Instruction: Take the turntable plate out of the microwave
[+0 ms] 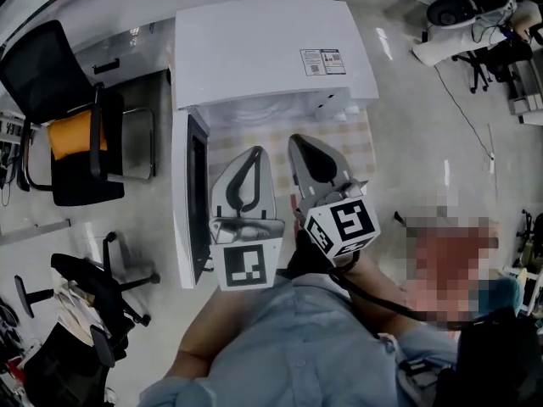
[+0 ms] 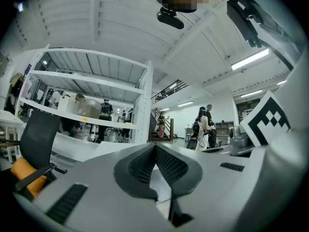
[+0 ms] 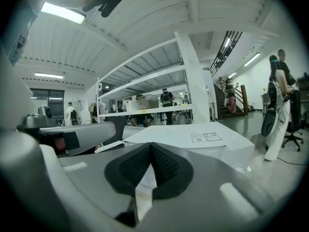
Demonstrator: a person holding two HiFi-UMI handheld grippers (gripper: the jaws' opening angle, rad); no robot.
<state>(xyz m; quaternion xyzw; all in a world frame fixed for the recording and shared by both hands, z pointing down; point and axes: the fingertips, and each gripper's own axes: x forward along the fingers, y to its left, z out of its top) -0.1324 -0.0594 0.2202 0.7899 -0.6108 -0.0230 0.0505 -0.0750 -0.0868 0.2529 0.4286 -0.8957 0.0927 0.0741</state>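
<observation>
From above, the white microwave (image 1: 263,49) stands on a checked cloth (image 1: 356,142), its door (image 1: 191,197) swung open to the left. The turntable plate is hidden under the microwave's top. My left gripper (image 1: 257,151) and right gripper (image 1: 297,140) hover side by side just in front of the oven's mouth, both pointing at it. Each is shut with nothing between its pads. In the left gripper view the closed jaws (image 2: 155,146) point level over a white surface. In the right gripper view the closed jaws (image 3: 150,145) face the microwave's top (image 3: 193,141).
A black office chair with an orange cushion (image 1: 68,117) stands left of the microwave, beside a white desk (image 1: 102,15). Another dark chair (image 1: 93,295) is at lower left. White shelving (image 3: 154,91) and several people stand far behind. A robot base and cables (image 1: 467,15) lie at upper right.
</observation>
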